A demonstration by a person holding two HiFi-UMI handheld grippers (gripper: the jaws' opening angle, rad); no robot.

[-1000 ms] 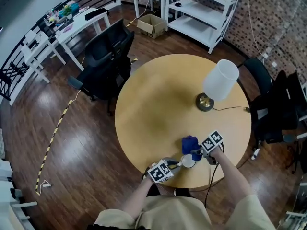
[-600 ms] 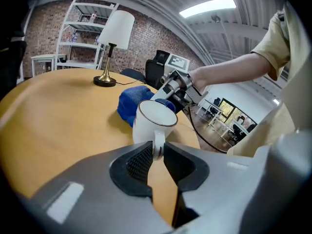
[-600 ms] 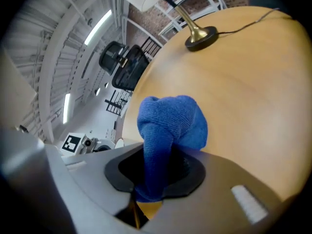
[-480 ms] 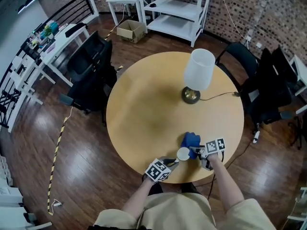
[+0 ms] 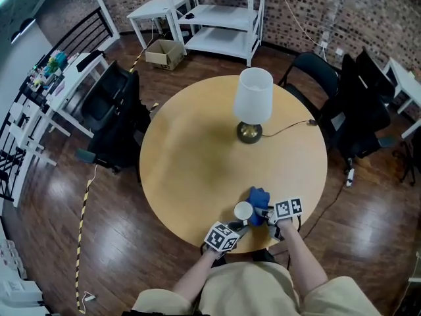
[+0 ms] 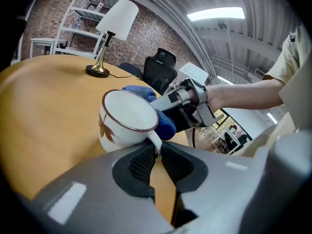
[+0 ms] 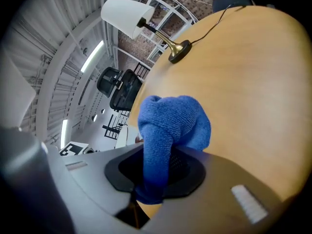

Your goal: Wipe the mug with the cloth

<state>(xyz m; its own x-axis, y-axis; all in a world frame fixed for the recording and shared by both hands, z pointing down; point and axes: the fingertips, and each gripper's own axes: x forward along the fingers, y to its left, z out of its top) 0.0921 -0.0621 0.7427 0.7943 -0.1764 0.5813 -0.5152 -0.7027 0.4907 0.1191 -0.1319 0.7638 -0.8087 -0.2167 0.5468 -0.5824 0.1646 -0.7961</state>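
Observation:
A white mug (image 5: 243,210) with a dark rim and a leaf print stands near the front edge of the round wooden table (image 5: 191,157). My left gripper (image 5: 240,226) is shut on the mug's handle (image 6: 155,141), and its jaws have just been closing on it. The blue cloth (image 5: 258,197) is bunched in my right gripper (image 5: 266,212), which is shut on it. In the left gripper view the cloth (image 6: 163,122) presses against the right side of the mug (image 6: 124,121). In the right gripper view the cloth (image 7: 173,126) bulges out past the jaws of my right gripper (image 7: 158,172).
A table lamp (image 5: 253,104) with a white shade and brass base stands at the far side, its cord (image 5: 289,127) running to the right. Black office chairs (image 5: 115,120) stand left and right (image 5: 355,104) of the table. White shelving (image 5: 217,12) is behind.
The right gripper has rolled, its marker cube turning, with the cloth staying against the mug. Both grippers and the mug sit slightly further left in the head view, which itself has shifted.

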